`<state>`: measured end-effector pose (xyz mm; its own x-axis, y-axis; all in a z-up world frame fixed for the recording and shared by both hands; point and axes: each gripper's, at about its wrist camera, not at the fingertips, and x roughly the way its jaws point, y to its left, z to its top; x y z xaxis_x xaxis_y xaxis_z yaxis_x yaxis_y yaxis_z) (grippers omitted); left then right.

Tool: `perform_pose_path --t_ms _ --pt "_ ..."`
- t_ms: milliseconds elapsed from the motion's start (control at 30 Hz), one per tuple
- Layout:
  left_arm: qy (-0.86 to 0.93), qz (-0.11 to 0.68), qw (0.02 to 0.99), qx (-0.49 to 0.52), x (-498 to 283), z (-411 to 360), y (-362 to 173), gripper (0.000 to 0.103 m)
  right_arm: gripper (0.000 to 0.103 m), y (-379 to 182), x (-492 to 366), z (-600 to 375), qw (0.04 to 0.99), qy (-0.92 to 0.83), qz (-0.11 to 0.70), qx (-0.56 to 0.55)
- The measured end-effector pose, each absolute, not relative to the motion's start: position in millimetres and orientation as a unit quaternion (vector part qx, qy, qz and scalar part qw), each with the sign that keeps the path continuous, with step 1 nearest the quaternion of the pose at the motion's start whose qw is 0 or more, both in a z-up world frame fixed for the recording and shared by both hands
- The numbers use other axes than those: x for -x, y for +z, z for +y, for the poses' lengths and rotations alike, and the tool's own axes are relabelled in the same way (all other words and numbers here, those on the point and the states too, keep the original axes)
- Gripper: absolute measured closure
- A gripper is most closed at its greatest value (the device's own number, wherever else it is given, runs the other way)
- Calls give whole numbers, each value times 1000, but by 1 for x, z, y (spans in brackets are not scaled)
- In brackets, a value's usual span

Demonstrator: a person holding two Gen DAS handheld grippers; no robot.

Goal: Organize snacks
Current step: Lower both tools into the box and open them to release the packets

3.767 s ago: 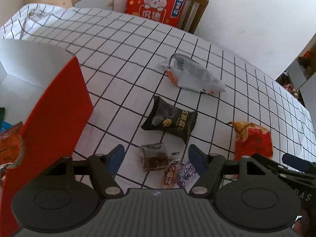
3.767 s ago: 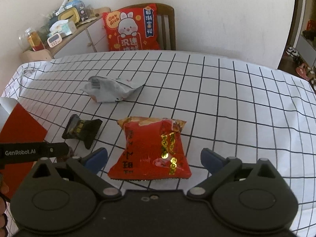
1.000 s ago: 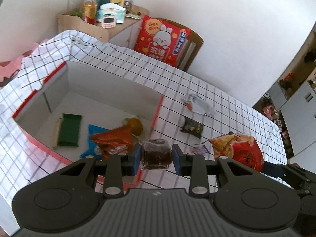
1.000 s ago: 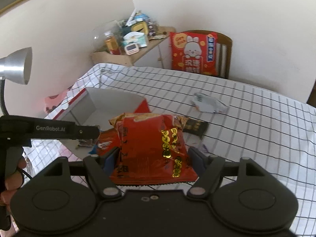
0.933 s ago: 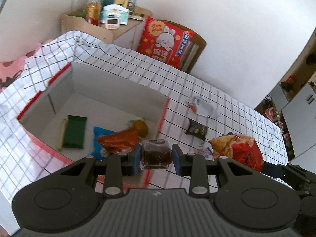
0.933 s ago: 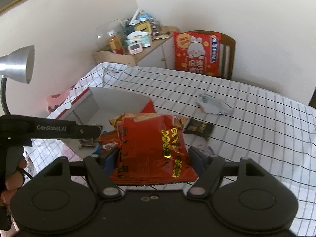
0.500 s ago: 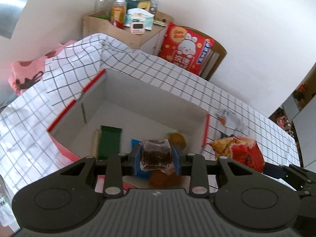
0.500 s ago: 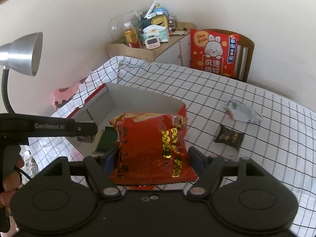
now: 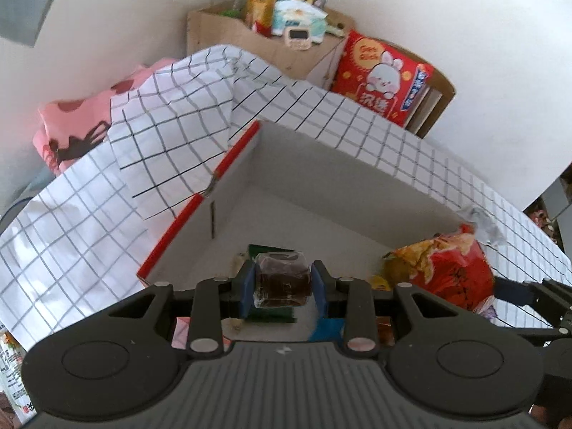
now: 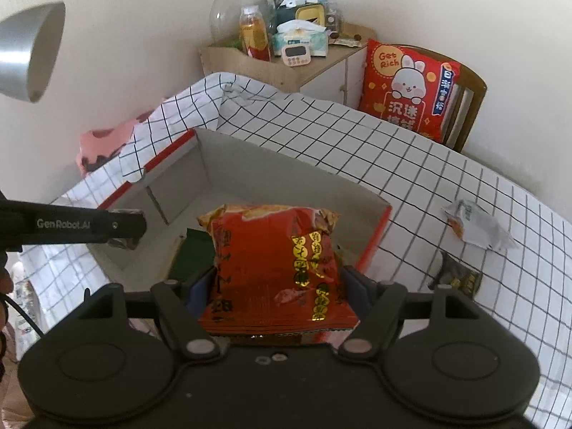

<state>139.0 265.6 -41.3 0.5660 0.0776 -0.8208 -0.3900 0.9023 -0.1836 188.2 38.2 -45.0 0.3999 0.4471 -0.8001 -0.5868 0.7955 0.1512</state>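
Left gripper [image 9: 282,287]: clamped on a small brown wrapped snack [image 9: 281,279], held above the open box [image 9: 321,164].
Right gripper [image 10: 275,291]: clenched around a red snack bag [image 10: 273,264], also over the box.
Box contents: a green packet [image 10: 191,250] and others, partly hidden.
Risk: the two grippers hang close together, so they may collide on release.
Risk: the wide bag could catch the box's red edge [image 10: 375,239] and spill outside.
Left on table: a silver packet [image 10: 475,227] and a dark packet [image 10: 455,275].
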Motion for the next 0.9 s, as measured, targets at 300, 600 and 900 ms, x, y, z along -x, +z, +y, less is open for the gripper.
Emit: perform_pose_path --t_ms 300,600,900 --pt "140 460 862 158 -163 286 -67 70 29 -75 -219 72 822 310 464 112" --pt "135 481 854 146 -181 287 -92 70 29 -92 -235 96 816 314 467 134" --pt "128 521 831 145 -193 286 -110 70 28 -112 -240 104 797 311 498 141"
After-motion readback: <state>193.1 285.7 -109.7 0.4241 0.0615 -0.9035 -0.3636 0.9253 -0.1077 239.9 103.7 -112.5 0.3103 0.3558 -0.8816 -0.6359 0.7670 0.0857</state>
